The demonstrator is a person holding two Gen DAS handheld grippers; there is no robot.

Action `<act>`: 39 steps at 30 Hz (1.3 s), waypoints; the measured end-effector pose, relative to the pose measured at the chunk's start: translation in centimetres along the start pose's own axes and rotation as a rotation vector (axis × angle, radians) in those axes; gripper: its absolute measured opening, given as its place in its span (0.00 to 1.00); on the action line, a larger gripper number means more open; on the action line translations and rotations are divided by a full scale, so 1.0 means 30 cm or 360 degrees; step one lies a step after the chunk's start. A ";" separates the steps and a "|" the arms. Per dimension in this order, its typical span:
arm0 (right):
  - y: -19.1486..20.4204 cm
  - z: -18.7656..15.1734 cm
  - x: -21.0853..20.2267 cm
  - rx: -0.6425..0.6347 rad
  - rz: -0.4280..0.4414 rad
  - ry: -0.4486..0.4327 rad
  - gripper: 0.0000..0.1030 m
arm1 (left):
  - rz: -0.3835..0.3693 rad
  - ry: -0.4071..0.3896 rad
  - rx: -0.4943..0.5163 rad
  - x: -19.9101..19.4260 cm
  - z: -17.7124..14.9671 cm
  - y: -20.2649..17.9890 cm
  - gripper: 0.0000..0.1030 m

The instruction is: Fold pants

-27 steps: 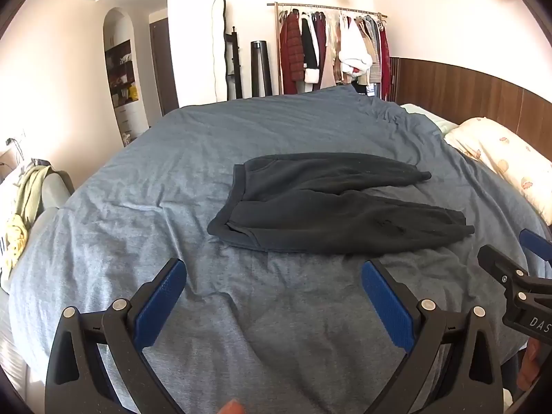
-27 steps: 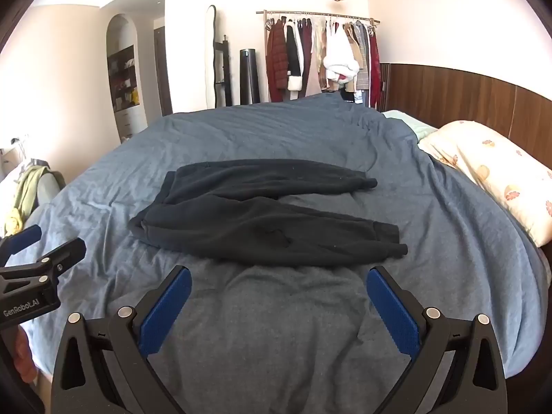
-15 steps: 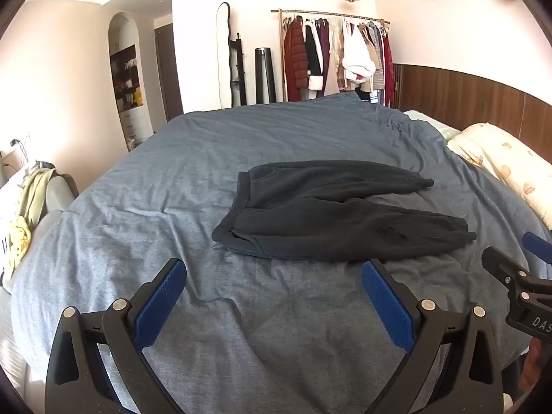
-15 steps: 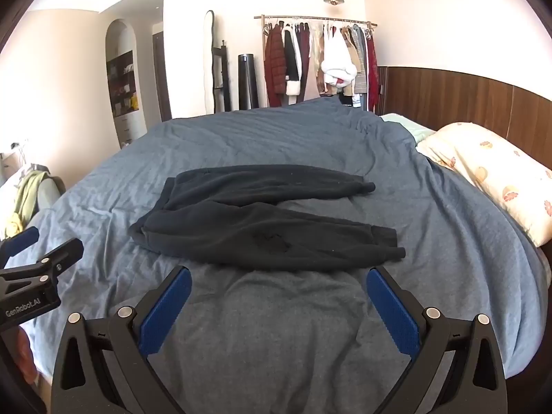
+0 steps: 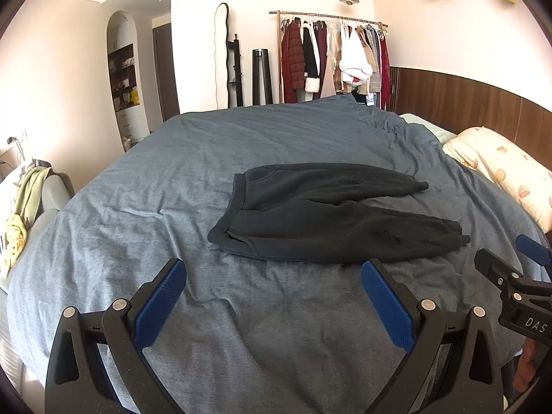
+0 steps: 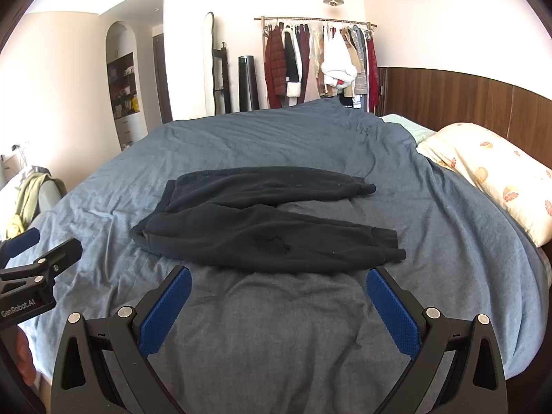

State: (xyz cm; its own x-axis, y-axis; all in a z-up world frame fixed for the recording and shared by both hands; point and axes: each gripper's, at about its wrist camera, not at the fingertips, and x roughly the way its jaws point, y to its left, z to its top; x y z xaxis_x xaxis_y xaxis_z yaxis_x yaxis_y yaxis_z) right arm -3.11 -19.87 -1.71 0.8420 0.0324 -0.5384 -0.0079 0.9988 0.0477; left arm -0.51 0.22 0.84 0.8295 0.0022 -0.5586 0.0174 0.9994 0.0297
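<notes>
Black pants (image 5: 321, 217) (image 6: 262, 220) lie flat on the blue-grey bed cover (image 5: 214, 151) (image 6: 241, 141), waistband to the left, both legs stretched to the right and slightly spread. My left gripper (image 5: 274, 276) hovers open over the cover, short of the waistband's near corner, nothing between its blue pads. My right gripper (image 6: 277, 281) is open too, just short of the near leg, holding nothing. Each gripper shows at the edge of the other's view.
A floral pillow (image 5: 500, 172) (image 6: 493, 179) lies at the right against a wooden headboard. A clothes rack (image 5: 331, 62) (image 6: 317, 62), a mirror and a tall black cylinder stand beyond the bed. A chair with yellow-green cloth (image 5: 20, 207) sits left.
Both grippers have crept slightly forward toward the pants, which look a little nearer and lower in each view. The jaws stay wide open and the pants have not moved.
</notes>
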 end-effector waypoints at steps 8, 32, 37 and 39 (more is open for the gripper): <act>0.001 0.000 -0.001 -0.0003 0.0001 0.0003 1.00 | -0.0010 0.0007 0.0011 0.001 -0.001 0.000 1.00; 0.018 0.011 -0.006 -0.0008 0.0006 -0.0004 1.00 | -0.0002 -0.0015 0.0000 -0.003 0.006 0.026 1.00; 0.015 0.007 -0.005 -0.0009 0.0006 -0.0007 1.00 | 0.0003 -0.0017 0.0000 -0.007 0.001 0.030 1.00; 0.015 0.007 -0.005 -0.0009 0.0007 -0.0006 1.00 | 0.0006 -0.0018 0.0000 -0.006 0.002 0.029 1.00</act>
State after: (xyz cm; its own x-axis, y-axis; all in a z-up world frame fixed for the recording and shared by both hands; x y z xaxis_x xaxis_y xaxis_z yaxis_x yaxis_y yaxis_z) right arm -3.11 -19.42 -1.44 0.8440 0.0364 -0.5352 -0.0144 0.9989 0.0453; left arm -0.61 1.08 1.01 0.8358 0.0054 -0.5490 0.0142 0.9994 0.0316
